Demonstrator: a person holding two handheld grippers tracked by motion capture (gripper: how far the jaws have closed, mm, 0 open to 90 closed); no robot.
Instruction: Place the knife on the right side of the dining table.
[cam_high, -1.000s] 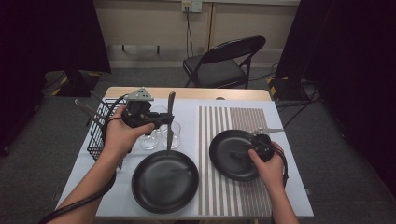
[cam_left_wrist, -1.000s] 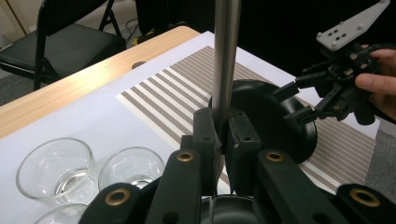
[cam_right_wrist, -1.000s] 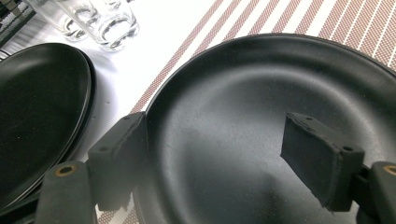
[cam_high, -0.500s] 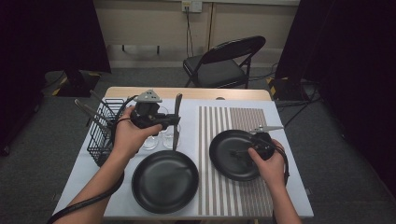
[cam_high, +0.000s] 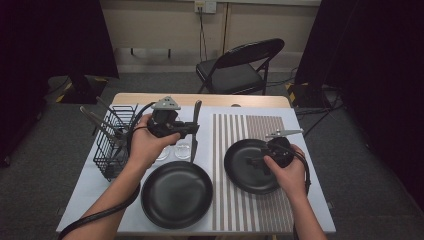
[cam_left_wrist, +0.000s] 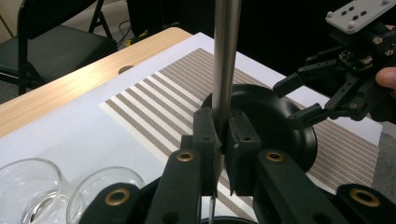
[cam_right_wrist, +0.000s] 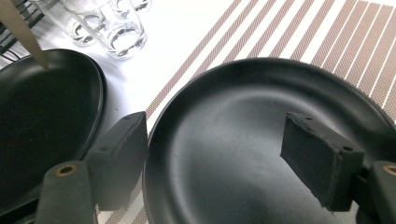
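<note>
My table (cam_high: 100, 185) carries a striped mat (cam_high: 250, 130) on its right half and a wire basket (cam_high: 112, 145) at its left edge. On the mat lies the right black plate (cam_high: 240, 172); the left black plate (cam_high: 176, 194) lies nearer me on the white cloth, left of the mat. Two glasses (cam_high: 182, 150) stand just beyond that left plate.

My right gripper (cam_high: 256, 164) hovers over the right plate, jaws spread wide with nothing between them, the plate's bowl showing between the pads (cam_right_wrist: 119, 156).

My left gripper (cam_left_wrist: 223, 140) is above the glasses, pinching a table knife (cam_high: 195, 131) near its middle. The knife's long axis runs near to far across the table: its handle (cam_left_wrist: 227, 51) rises past the jaws toward the far side, and its blade tip (cam_right_wrist: 21, 32) points back toward me, hanging over the far rim of the left plate.
</note>
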